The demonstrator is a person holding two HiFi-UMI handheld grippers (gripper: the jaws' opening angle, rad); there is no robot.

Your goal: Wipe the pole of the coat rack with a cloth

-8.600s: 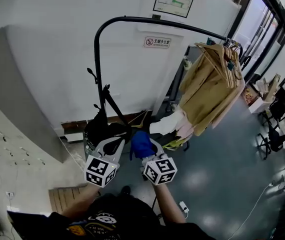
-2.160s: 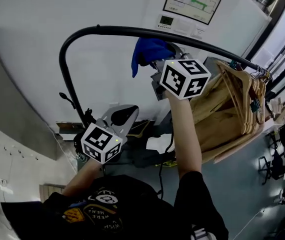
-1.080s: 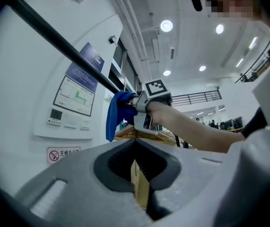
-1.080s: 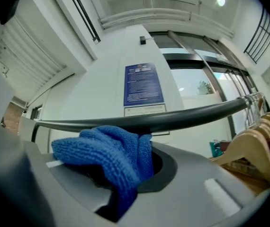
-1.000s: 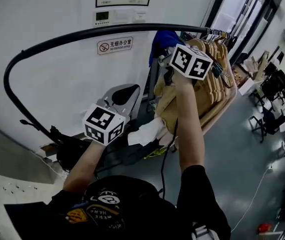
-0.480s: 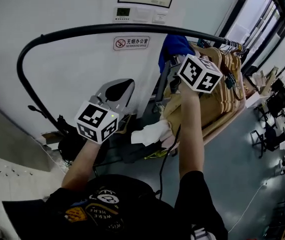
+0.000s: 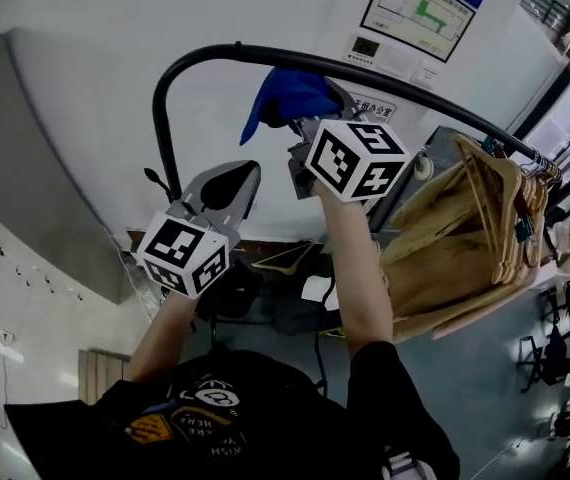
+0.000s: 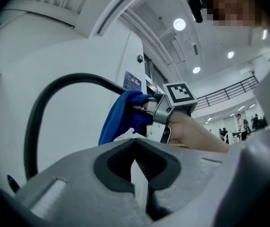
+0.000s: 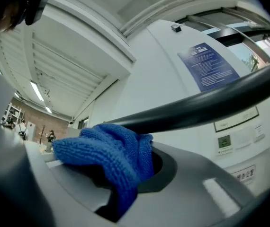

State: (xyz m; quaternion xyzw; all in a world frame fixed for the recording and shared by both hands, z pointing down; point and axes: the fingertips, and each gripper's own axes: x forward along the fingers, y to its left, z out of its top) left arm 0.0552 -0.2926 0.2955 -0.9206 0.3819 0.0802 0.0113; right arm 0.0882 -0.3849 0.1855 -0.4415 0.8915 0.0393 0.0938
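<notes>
Left gripper (image 7: pixel 233 180) is below the pole (image 7: pixel 161 128), just right of its upright leg and clear of it. In the left gripper view its fingers (image 8: pixel 136 148) meet at the tips with only a thin slit behind them. Nothing is between them, so I read it as closed and empty. From there the pole (image 8: pixel 35 112) rises on the left, bends over and runs right into the cloth (image 8: pixel 121 115).

The blue cloth (image 7: pixel 290 96) is up on the pole's top run, just right of the bend. It is bunched against the pole's underside, with a flap hanging below the pole.

Right gripper (image 7: pixel 310 118) is directly under the pole at that spot, with my right arm raised to it. In the right gripper view its fingers (image 9: pixel 125 174) are clamped on the cloth (image 9: pixel 106 150). The wad fills the gap and spills over the left finger. The pole (image 9: pixel 211 103) runs across just above the cloth, and the top of the wad looks to be touching it. The same gripper (image 8: pixel 144 110) also shows in the left gripper view, at the pole's top run.

The wooden hangers (image 7: pixel 495 208) hang from the far right end of the pole, well apart from the cloth. The beige garments (image 7: pixel 445 278) hang under them. A wall chart (image 7: pixel 425 8) sits above the pole.
</notes>
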